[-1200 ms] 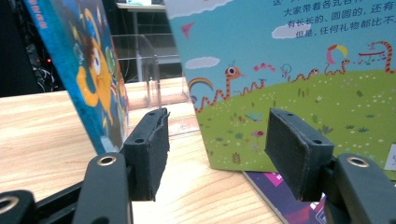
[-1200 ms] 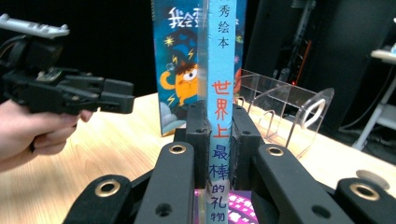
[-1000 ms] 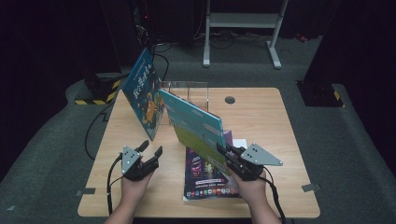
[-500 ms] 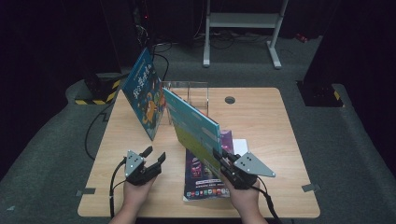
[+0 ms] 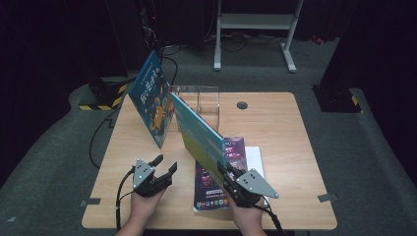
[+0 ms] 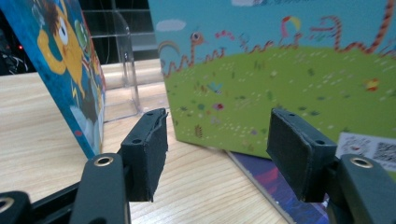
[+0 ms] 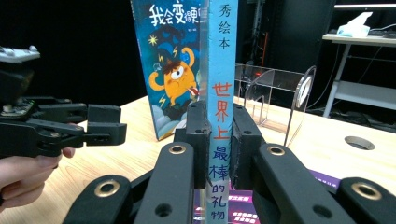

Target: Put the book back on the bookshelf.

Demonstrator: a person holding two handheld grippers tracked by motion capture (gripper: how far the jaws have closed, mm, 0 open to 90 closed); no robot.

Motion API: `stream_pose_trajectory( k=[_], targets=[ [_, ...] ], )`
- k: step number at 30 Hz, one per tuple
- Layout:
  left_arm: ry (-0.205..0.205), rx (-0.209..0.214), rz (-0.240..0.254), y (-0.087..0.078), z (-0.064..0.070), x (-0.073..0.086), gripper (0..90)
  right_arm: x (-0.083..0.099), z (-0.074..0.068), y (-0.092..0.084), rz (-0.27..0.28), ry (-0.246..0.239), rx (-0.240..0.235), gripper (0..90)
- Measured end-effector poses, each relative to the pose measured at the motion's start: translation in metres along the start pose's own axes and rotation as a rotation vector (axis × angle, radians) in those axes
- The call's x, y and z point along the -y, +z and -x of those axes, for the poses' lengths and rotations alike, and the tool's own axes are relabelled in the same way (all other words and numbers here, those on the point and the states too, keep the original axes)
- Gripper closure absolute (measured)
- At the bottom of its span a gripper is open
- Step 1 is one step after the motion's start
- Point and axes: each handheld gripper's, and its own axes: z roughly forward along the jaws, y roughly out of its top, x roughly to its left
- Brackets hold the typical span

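- The right tongs (image 5: 227,173) clamp the green book (image 5: 199,132) by its spine — upright, drawn nearer the person than a second ago.
- The left tongs (image 5: 164,164) gape empty beside it.
- The clear stand (image 5: 201,98) on the surface (image 5: 275,128) waits — likely its destination.

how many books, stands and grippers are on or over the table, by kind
books: 3 – blue monster book leaning up, green-and-teal book held by the right gripper, purple book lying flat
clear acrylic stands: 1 – clear stand
white sheets under the purple book: 1 – white sheet
grippers: 2 – right gripper, left gripper
total: 7
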Motion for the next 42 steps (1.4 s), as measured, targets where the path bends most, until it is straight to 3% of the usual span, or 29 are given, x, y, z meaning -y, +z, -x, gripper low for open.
stream_pose_trajectory(
  k=[6, 18, 26, 35, 42],
  targets=[
    [0.010, 0.010, 0.002, -0.001, 0.008, -0.013, 32.5, 0.003, -0.007, 0.002, 0.014, -0.020, 0.009, 80.7],
    [0.017, 0.104, 0.084, -0.015, 0.053, -0.057, 22.2, 0.006, -0.014, 0.005, 0.030, -0.025, 0.026, 80.6],
    [0.028, 0.162, 0.109, -0.015, 0.076, -0.072, 19.1, 0.008, -0.018, 0.005, 0.037, -0.027, 0.027, 80.4],
    [0.028, 0.193, 0.134, -0.013, 0.093, -0.086, 17.7, 0.009, -0.018, 0.006, 0.042, -0.031, 0.027, 80.4],
    [0.039, 0.191, 0.145, -0.008, 0.104, -0.093, 16.9, 0.010, -0.019, 0.006, 0.045, -0.030, 0.026, 80.3]
  ],
)
